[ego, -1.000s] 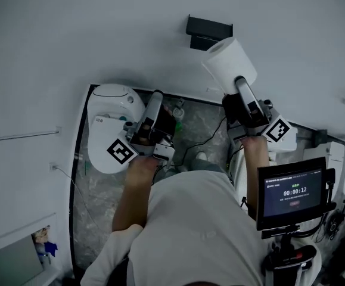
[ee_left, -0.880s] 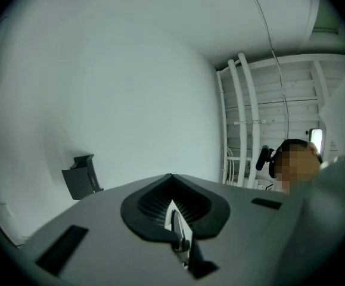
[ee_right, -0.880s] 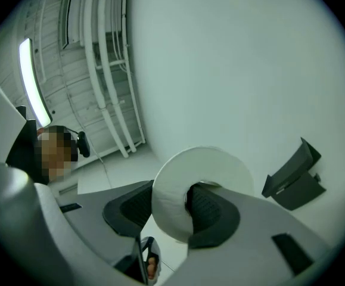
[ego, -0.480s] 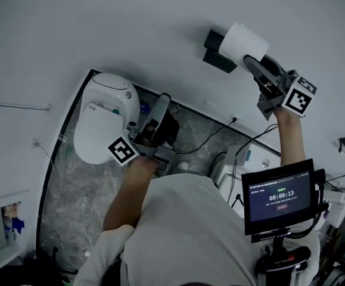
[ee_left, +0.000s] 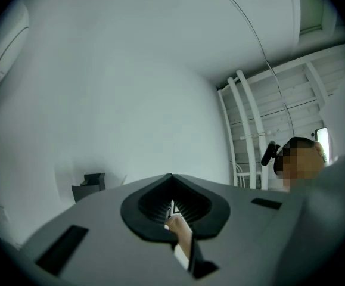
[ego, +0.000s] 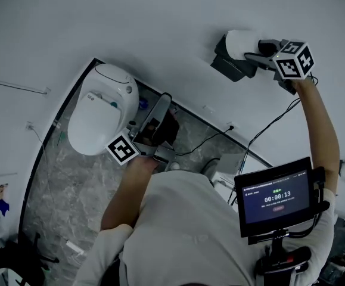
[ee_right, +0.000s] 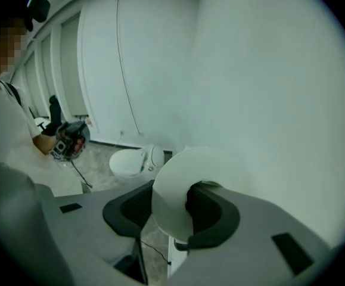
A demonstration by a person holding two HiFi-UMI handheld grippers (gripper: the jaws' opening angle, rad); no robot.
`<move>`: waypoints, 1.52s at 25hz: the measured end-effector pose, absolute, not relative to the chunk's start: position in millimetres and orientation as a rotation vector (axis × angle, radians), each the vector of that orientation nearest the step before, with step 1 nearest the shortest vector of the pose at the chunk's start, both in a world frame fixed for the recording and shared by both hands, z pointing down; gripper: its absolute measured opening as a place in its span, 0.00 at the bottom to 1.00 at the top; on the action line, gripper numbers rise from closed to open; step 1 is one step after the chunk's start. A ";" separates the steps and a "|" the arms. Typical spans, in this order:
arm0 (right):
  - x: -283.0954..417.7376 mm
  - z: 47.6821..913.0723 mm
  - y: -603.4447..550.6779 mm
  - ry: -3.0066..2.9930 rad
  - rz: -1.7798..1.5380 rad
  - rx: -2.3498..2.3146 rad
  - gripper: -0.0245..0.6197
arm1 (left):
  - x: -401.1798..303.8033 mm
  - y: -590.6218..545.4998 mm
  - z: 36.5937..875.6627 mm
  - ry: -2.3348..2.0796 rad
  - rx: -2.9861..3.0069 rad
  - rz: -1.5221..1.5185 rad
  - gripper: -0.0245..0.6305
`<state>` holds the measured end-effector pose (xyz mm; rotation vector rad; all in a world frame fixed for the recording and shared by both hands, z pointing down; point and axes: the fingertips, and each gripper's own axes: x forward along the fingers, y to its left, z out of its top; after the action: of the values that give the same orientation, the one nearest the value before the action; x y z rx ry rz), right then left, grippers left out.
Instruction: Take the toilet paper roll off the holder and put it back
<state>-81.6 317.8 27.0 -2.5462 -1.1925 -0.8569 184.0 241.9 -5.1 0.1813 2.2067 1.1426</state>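
Head view, right gripper [ego: 251, 51] clamps roll [ego: 238, 40] by holder [ego: 232, 68] — left gripper [ego: 164, 100] clenched, screen [ego: 277, 196] 00:00:13

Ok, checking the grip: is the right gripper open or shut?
Shut on the toilet roll: the right gripper has its jaws pressed on the roll's sides, beside the black holder.

white toilet [ego: 100, 113] in the marble floor's [ego: 65, 183] far left corner; black cable [ego: 213, 138] by floor's far edge; timer screen [ego: 274, 196] lower right.

Holder [ego: 229, 66] half masked behind toilet paper roll [ego: 241, 42]; roll's near end covered by right claw [ego: 257, 51]; seating on holder impossible to tell.
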 end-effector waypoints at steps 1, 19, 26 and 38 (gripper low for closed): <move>-85.3 34.7 319.5 -1.178 -0.932 -2.519 0.30 | 183.8 239.7 -3.5 2.204 0.188 1.138 0.05; -91.5 102.8 387.3 -0.913 -1.493 -2.195 0.30 | 207.5 281.2 23.0 2.140 0.262 1.158 0.05; -98.5 113.7 395.5 -0.852 -1.500 -2.167 0.30 | 210.9 280.1 29.0 2.138 0.290 1.165 0.05; -116.5 110.4 399.2 -0.935 -1.432 -2.227 0.32 | 208.5 285.7 28.1 2.150 0.283 1.174 0.05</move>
<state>-116.5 399.2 110.4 -2.2267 -0.9346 -1.4319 208.5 285.7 28.1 0.2835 2.1504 1.1741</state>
